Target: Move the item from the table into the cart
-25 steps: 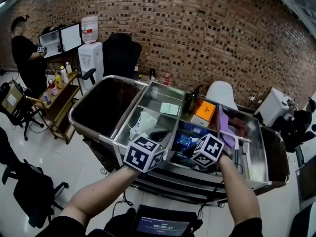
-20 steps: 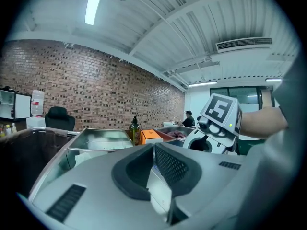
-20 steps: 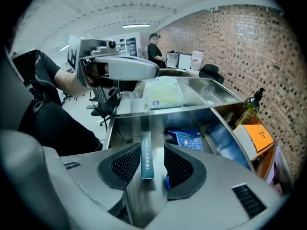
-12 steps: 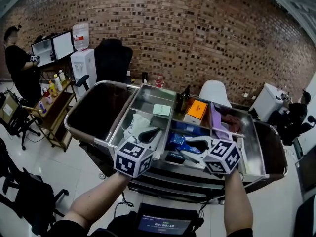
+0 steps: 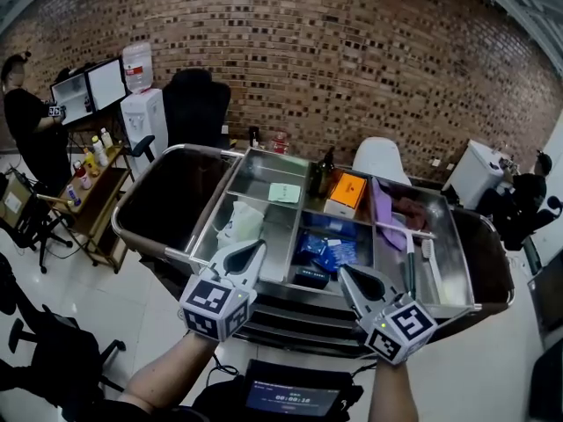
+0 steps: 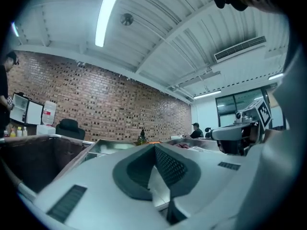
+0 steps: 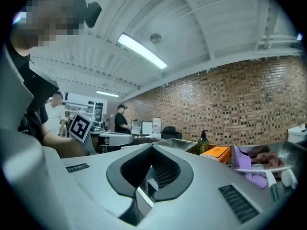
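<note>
Now left gripper (image 5: 256, 246) and right gripper (image 5: 344, 273) pulled clear of cart (image 5: 201, 149), fingers closed, empty, right's just shut

A compartmented silver steel cart (image 5: 264, 172) stands before a red-brown brick wall (image 5: 352, 60). Inside the cart lie a bright orange flat box (image 5: 345, 192), a lilac folded cloth (image 5: 380, 207), glossy blue plastic packets (image 5: 327, 251), a pale green card (image 5: 283, 192) and a crumpled white bag (image 5: 237, 227).

Right tongs (image 5: 348, 278) rose from the cart (image 5: 204, 150), closing empty; left tongs (image 5: 254, 250) withdrew.
</note>
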`<action>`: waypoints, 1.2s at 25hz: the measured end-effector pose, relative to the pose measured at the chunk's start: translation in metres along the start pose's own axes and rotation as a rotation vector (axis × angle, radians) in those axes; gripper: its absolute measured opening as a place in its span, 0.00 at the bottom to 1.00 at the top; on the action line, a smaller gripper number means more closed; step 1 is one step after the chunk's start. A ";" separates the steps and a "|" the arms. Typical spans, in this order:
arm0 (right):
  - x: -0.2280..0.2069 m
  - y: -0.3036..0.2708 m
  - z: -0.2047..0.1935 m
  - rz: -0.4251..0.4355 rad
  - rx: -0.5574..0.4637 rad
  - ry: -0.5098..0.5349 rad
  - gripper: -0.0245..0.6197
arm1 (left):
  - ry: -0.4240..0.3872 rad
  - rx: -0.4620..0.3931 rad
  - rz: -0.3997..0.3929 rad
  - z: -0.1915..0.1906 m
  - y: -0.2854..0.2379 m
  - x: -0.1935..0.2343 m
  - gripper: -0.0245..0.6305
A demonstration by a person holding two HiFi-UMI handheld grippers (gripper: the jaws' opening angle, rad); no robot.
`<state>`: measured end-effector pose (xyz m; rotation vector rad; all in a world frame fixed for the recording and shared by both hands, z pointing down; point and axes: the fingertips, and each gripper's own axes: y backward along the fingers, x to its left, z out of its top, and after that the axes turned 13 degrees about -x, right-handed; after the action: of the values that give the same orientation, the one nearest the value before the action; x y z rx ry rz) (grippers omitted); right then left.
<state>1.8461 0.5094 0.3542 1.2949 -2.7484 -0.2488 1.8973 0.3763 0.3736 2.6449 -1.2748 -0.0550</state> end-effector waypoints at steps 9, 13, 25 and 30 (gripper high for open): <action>-0.005 0.025 -0.016 -0.159 -0.092 -0.056 0.06 | -0.016 0.018 -0.014 -0.017 0.017 -0.010 0.06; -0.007 0.032 -0.021 -0.194 -0.098 -0.063 0.06 | -0.035 -0.004 -0.026 -0.015 0.016 -0.013 0.06; -0.002 0.040 -0.024 -0.225 -0.078 -0.027 0.06 | -0.037 -0.018 -0.025 -0.014 0.026 -0.021 0.06; 0.001 0.039 -0.023 -0.222 -0.087 -0.037 0.06 | -0.037 -0.015 -0.029 -0.015 0.026 -0.021 0.06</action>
<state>1.8196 0.5305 0.3840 1.5869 -2.5891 -0.4075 1.8657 0.3791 0.3926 2.6622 -1.2419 -0.1181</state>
